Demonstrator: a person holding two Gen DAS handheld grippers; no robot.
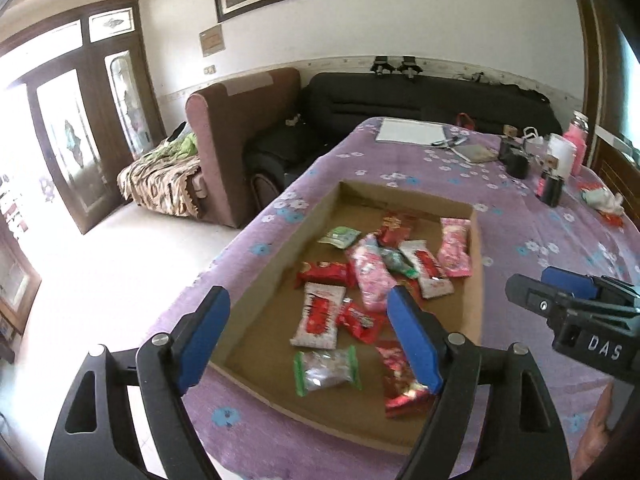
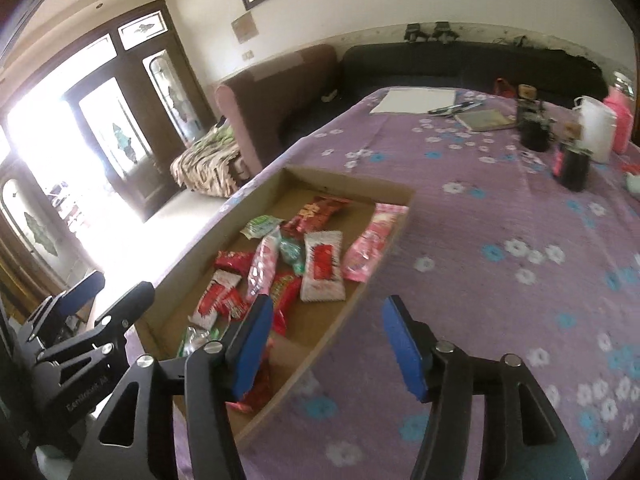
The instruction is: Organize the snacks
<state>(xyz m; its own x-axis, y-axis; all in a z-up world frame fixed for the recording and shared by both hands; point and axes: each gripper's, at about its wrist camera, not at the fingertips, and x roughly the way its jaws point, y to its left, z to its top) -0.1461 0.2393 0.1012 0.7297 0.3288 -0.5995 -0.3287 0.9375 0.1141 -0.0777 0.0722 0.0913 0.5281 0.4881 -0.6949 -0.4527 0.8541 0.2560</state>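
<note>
The snacks already lie in the shallow brown cardboard tray (image 1: 280, 248), which sits on the purple flower-printed tablecloth (image 1: 520, 232) near the table's left edge. By my reading the gathering step is done or close to it, since no wrapper shows on the cloth near the tray (small red and white items far right by the bottles are too blurred to name). The next move probably calls for tidying the loose heap: a long pink packet (image 1: 454, 246) leans on the tray's right wall, a white-and-red sachet (image 1: 320, 314) lies mid-tray, a clear packet with green ends (image 1: 326, 368) lies near the front wall, and several red wrappers overlap between them. Picking one cleanly means coming down over a single wrapper without dragging its neighbours.

The left gripper (image 1: 310, 338) tilts downward above the tray's near end, its blue-padded fingers (image 1: 202, 336) spread wide with nothing clasped between them. The right gripper (image 2: 326, 348) also points down, straddling the tray's right wall near the front corner; its jaws stand partly apart and hold nothing. Each gripper shows at the edge of the other's view.
</note>
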